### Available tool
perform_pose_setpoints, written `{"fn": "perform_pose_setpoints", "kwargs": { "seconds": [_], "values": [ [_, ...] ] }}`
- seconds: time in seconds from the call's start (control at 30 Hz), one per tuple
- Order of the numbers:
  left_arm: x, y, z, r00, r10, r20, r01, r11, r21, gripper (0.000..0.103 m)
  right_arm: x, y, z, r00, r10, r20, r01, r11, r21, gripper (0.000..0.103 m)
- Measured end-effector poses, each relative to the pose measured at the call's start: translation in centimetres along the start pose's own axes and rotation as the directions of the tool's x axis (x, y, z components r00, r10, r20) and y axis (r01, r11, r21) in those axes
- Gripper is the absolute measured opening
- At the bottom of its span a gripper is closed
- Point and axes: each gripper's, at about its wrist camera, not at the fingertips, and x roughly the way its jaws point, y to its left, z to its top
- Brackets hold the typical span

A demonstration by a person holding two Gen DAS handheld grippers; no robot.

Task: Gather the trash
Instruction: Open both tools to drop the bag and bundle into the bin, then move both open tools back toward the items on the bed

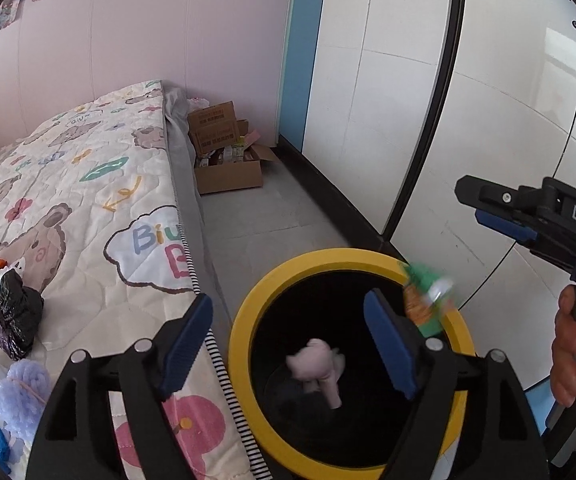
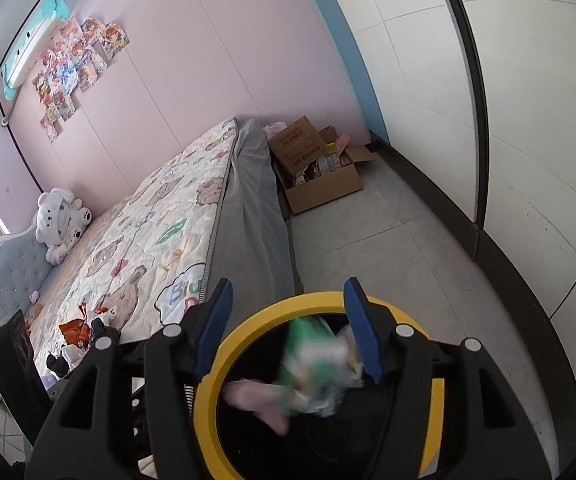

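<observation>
Over the yellow-rimmed bin [image 1: 244, 320]: left gripper [image 1: 288, 344] and right gripper [image 2: 288, 328] both wide, empty; pink scrap [image 1: 319, 368] and green wrapper [image 2: 311, 356] dropping in. Next, probably black bag [image 1: 16, 316] on bed [image 1: 88, 184].

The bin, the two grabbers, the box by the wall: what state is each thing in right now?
Yellow-rimmed bin: lidless, a pink scrap inside.
Green wrapper: blurred, in mid-air over the bin's mouth.
Left gripper: open, nothing between its pads.
Right gripper: open, pads clear of the wrapper.
Cardboard box: flaps open, filled with packets.
Black bag: crumpled, lying on the bed.
</observation>
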Motion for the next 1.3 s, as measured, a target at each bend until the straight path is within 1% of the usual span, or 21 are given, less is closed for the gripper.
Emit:
{"fn": "perform_pose_setpoints", "kwargs": {
  "seconds": [0.23,0.53,0.7,0.77,0.83,1.03,1.2,1.3],
  "values": [
    [-1.3,0.8,0.4,1.000,0.007,0.015,-0.007,1.000,-0.023,0.079,-1.9,0.3,0.3,1.000,0.002,0.025,-0.002,1.000,-0.001,0.059],
    [-4.7,2.7,0.5,0.996,0.067,0.059,-0.065,0.997,-0.045,0.084,-4.3,2.6,0.2,0.999,0.033,0.039,-0.032,0.999,-0.038,0.059],
    [-7.0,4.4,0.5,0.991,0.103,0.089,-0.097,0.993,-0.073,0.088,-5.1,4.7,-0.3,0.998,0.059,0.030,-0.057,0.996,-0.065,0.062],
    [-8.1,5.2,0.4,0.986,0.127,0.105,-0.118,0.990,-0.082,0.090,-5.4,5.9,-0.5,0.997,0.073,0.026,-0.070,0.994,-0.082,0.062],
    [-9.1,6.0,0.3,0.982,0.146,0.118,-0.135,0.986,-0.095,0.090,-5.7,7.1,-0.8,0.996,0.088,0.024,-0.085,0.991,-0.100,0.065],
    [-12.0,8.8,-0.4,0.961,0.233,0.148,-0.214,0.968,-0.135,0.093,-6.2,11.2,-1.5,0.991,0.134,0.012,-0.130,0.979,-0.155,0.067],
    [-14.1,11.5,-1.1,0.950,0.275,0.149,-0.248,0.952,-0.177,0.093,-6.1,14.3,-2.2,0.987,0.163,-0.009,-0.161,0.969,-0.189,0.067],
    [-15.3,13.1,-1.6,0.939,0.308,0.154,-0.277,0.941,-0.197,0.093,-6.1,16.1,-2.7,0.983,0.180,-0.022,-0.181,0.961,-0.211,0.068]
  ]
}}
